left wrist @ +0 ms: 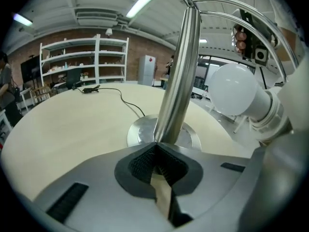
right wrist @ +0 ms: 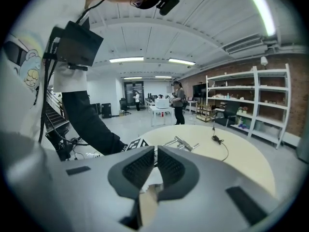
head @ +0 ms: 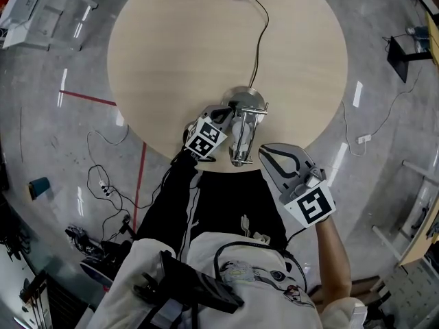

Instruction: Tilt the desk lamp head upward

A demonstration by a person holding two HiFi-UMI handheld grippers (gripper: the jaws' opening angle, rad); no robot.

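Steel tube stem (left wrist: 176, 81), flat round base (left wrist: 140, 132), smooth white globe bulb (left wrist: 232, 91).

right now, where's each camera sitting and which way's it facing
Head view: on the person's head, facing steeply down at table and lamp; shows both arms, left tool, right tool.
Left gripper view: on the left tool, facing the lamp's stem and bulb close up; own jaws show.
Right gripper view: on the right tool, facing sideways past the person's torso; shut jaws show.
Shared: lamp and table, in all three.
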